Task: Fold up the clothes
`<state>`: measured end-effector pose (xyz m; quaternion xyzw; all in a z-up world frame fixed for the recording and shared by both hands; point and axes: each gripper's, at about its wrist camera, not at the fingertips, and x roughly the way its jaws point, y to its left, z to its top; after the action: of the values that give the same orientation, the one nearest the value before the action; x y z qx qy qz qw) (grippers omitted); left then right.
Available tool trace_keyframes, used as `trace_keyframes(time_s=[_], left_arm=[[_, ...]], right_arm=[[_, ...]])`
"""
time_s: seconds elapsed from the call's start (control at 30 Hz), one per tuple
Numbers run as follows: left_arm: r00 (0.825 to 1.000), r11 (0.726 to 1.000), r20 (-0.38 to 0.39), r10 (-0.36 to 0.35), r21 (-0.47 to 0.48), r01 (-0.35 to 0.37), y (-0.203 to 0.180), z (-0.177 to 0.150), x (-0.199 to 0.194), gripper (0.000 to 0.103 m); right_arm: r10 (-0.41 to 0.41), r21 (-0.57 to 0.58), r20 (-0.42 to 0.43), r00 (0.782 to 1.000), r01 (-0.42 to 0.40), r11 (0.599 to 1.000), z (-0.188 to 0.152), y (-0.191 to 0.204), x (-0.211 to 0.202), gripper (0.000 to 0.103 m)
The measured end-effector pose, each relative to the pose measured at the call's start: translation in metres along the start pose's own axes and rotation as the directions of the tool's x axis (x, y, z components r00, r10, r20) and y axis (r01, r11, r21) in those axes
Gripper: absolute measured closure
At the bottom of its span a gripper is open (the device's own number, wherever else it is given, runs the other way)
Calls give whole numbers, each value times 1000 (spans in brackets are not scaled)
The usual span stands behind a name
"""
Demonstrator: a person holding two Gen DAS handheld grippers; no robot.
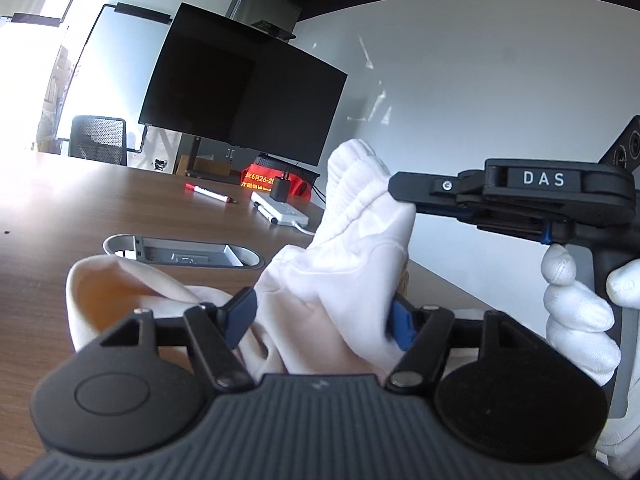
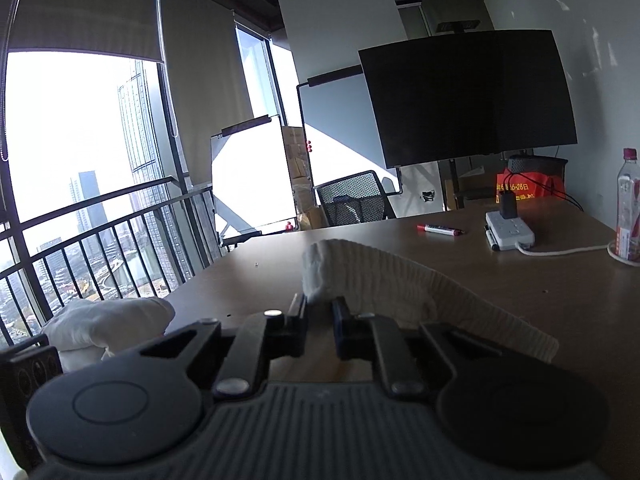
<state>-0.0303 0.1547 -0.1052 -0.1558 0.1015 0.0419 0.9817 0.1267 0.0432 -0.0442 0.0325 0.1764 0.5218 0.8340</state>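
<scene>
A white garment is lifted off the brown table, bunched, with a loose fold at the left. My left gripper is open, and the cloth hangs between its blue pads. My right gripper, held by a white-gloved hand, comes in from the right and pinches the garment's ribbed hem up high. In the right wrist view my right gripper is shut on that ribbed hem, which trails off to the right. A gloved hand shows at the lower left.
On the table lie a red marker, a white power strip with a charger, and a recessed cable box. A water bottle stands at the far right. Behind are a large dark screen, a mesh chair and a whiteboard.
</scene>
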Motion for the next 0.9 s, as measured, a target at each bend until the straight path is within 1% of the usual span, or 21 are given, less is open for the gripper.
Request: trace_keyframes(time_s=[0.03,0.07,0.1,0.17,0.2,0.23,0.3,0.33,0.37,0.4,0.43,0.47,0.5,0.53,0.57,0.6,0.63,0.7,0.9], left_arm=[[1000,1000,5,-1,-7,1,0,1,0,30],[1000,1000,8,-2,-14,2,1,2,0,29],[1000,1000,10,3,-17,-2,1,2,0,26],[1000,1000,6,15,-20,-15,2,2,2,24],[1000,1000,1,24,-18,-24,3,1,4,24],[999,999,-5,32,-16,-32,3,1,6,24],[999,999,-17,51,-11,-51,4,0,8,24],[998,998,-24,61,-8,-61,4,0,9,24],[997,997,-29,77,-6,-77,4,0,9,24],[996,996,-33,87,-5,-87,4,-1,8,26],[995,996,-38,92,-4,-92,5,-1,8,26],[995,996,-45,93,-2,-93,5,-2,8,31],[994,996,-53,94,4,-93,5,-3,8,43],[994,996,-61,94,12,-94,5,-3,9,51],[993,995,-66,102,28,-100,3,-4,9,69],[991,993,-70,111,46,-108,2,-6,9,81],[990,991,-74,120,65,-115,0,-7,10,85],[991,990,-65,116,93,-110,-3,-10,8,89],[998,986,-40,42,166,-35,-16,-18,-1,92]], right_arm=[[17,-2,18,1000,-17,1000,3,1,-4,90],[39,-6,30,999,-39,999,6,3,-7,102],[71,-9,28,997,-71,997,8,6,-8,103],[129,-14,10,992,-129,992,6,15,-7,103],[142,-35,6,990,-141,989,4,21,-7,103],[147,-57,4,989,-147,988,2,27,-6,103],[132,-86,-13,991,-132,988,0,35,-3,101],[124,-88,-30,992,-127,988,-1,36,-1,97],[120,-76,-56,991,-124,989,-1,35,2,74],[115,-64,-82,990,-120,991,-1,34,4,55],[108,-52,-102,989,-113,992,-1,32,6,22],[98,-37,-113,989,-103,994,-2,30,7,14],[94,-20,-123,988,-97,995,-3,28,8,14],[91,-5,-135,987,-93,996,-5,25,8,14],[89,12,-147,985,-89,996,-6,21,8,14],[86,23,-155,984,-83,996,-8,18,8,14],[86,21,-161,983,-83,996,-9,17,9,14],[85,16,-174,981,-83,996,-12,15,11,14],[81,0,-210,974,-83,997,-20,9,17,14]])
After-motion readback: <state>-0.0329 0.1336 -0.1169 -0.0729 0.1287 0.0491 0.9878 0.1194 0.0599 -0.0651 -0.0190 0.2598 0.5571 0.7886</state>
